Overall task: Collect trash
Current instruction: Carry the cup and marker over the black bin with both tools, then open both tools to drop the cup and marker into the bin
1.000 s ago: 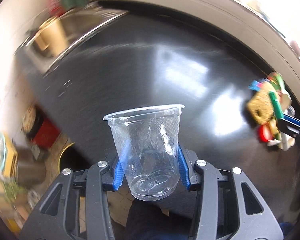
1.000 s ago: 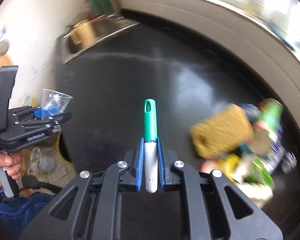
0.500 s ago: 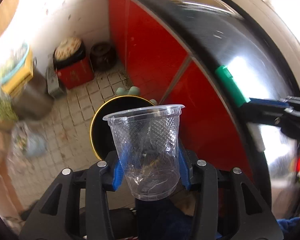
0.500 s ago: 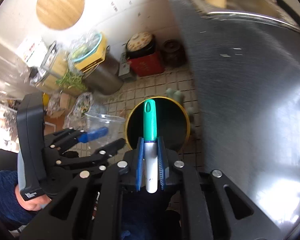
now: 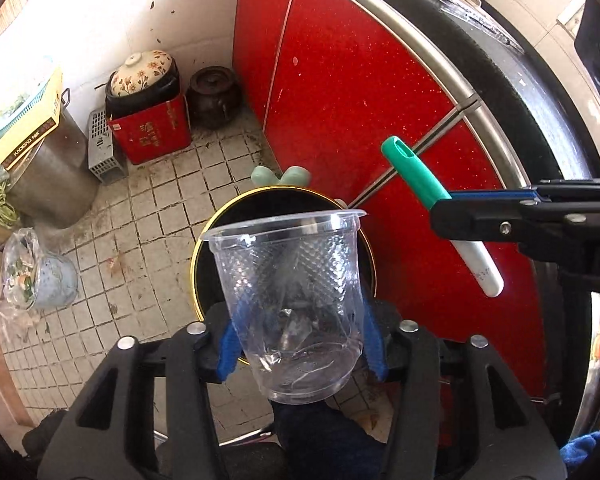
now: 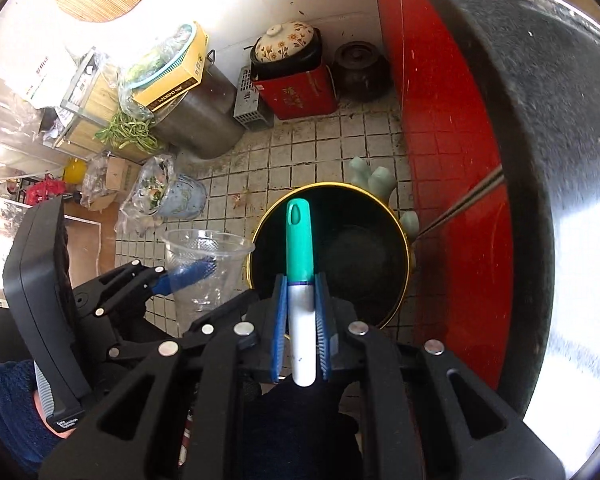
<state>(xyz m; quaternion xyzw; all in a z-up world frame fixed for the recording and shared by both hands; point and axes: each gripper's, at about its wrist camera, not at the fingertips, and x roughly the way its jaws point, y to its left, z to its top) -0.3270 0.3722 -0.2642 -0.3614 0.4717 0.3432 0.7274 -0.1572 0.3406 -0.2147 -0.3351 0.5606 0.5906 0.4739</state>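
Observation:
My left gripper (image 5: pixel 300 340) is shut on a clear plastic cup (image 5: pixel 288 296), held upright above a black bin with a yellow rim (image 5: pixel 220 216) on the floor. My right gripper (image 6: pixel 300 344) is shut on a white marker with a green cap (image 6: pixel 300 248), held over the same bin (image 6: pixel 360 252). The marker (image 5: pixel 420 178) and the right gripper (image 5: pixel 500 216) show at the right of the left wrist view. The cup (image 6: pixel 208 264) and the left gripper (image 6: pixel 172 276) show at the left of the right wrist view.
Red cabinet doors (image 5: pixel 360 80) under a dark countertop (image 6: pixel 540 120) stand to the right of the bin. A red box with a flowered pot (image 5: pixel 148 120), a dark jar (image 5: pixel 214 96), a metal pot (image 6: pixel 196 120) and bagged scraps (image 6: pixel 160 196) sit on the tiled floor.
Both grippers have swung away from the countertop and down over the floor bin. The cup and the marker stay held; both now sit closer above the bin.

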